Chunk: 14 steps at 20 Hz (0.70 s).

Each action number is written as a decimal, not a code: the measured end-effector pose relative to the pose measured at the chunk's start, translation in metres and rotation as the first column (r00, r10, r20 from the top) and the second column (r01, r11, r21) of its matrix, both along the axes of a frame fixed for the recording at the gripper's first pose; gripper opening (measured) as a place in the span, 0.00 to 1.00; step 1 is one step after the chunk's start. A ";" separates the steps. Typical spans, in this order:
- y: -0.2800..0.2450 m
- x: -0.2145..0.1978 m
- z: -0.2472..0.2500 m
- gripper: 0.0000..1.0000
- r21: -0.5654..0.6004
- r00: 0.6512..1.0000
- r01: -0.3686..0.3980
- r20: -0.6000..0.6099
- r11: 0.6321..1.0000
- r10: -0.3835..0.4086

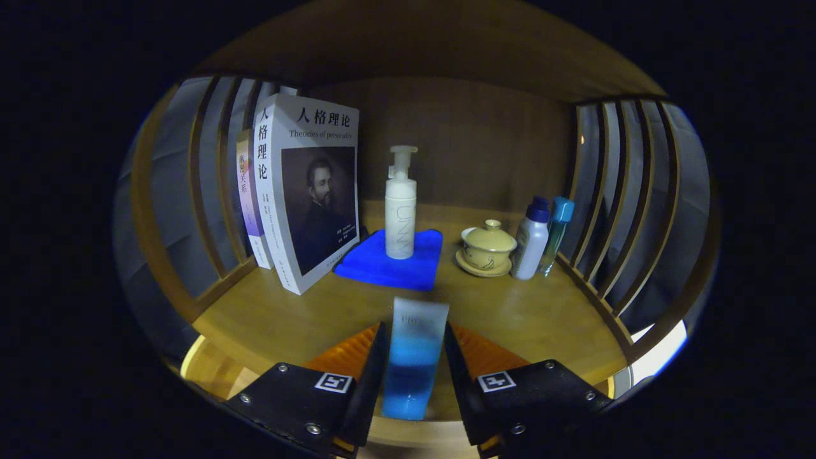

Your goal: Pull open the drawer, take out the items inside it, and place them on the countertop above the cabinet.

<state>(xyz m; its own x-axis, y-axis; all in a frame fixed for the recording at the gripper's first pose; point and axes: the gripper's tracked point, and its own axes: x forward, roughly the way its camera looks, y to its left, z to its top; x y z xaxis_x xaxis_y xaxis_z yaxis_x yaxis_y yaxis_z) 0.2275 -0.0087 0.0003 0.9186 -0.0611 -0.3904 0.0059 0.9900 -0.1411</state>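
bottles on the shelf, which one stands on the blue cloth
The white pump bottle, upright on the blue cloth; the two capped bottles stand on bare wood by the lidded cup.

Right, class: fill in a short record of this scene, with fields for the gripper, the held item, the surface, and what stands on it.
gripper: gripper shut on blue and white squeeze tube
surface: wooden countertop
just ahead: white pump bottle upright on blue folded cloth
beside cloth, one side: white paperback book standing, thinner book behind it
other side: yellow lidded ceramic cup on saucer, white bottle with blue cap, slim teal bottle
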 end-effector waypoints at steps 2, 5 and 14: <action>-0.002 -0.003 0.011 0.71 -0.016 0.998 0.030 0.055 0.999 -0.029; -0.002 -0.014 0.030 0.88 -0.020 0.989 0.056 0.136 0.998 -0.053; 0.014 -0.093 0.033 0.95 0.031 0.966 0.049 0.253 0.998 -0.055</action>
<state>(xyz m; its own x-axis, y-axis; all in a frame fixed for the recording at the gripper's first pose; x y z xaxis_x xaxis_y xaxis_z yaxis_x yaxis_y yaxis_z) 0.1341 0.0051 0.0329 0.9836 -0.1045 -0.1468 0.0896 0.9905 -0.1046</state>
